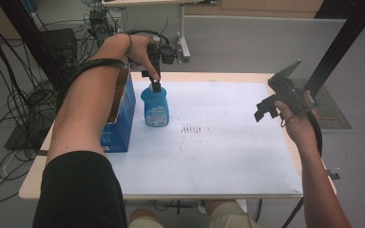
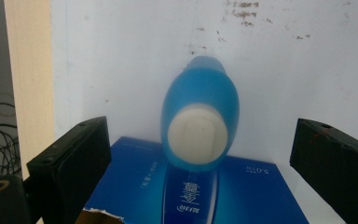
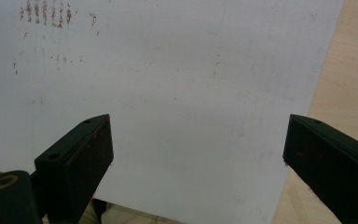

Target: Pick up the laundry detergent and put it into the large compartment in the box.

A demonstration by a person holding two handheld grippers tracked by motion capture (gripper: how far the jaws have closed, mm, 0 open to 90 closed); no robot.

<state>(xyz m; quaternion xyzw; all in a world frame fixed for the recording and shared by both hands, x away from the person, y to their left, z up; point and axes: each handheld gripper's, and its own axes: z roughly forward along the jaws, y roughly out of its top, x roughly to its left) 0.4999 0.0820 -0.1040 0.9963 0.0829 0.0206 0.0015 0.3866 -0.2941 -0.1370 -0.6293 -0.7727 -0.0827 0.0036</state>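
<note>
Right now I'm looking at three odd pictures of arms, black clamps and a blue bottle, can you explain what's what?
A person at a table holds a hand tool with two black jaws in each hand. One camera looks down from above; the others ride on each tool. On the white sheet stand a blue bottle and a blue box. The left gripper hovers over the bottle's white cap, jaws open on either side, not gripping. The right gripper is open, holding nothing.

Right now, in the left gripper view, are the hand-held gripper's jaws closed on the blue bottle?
No: the left hand-held gripper has its jaws spread wide, with clear gaps on both sides of the bottle.
</note>
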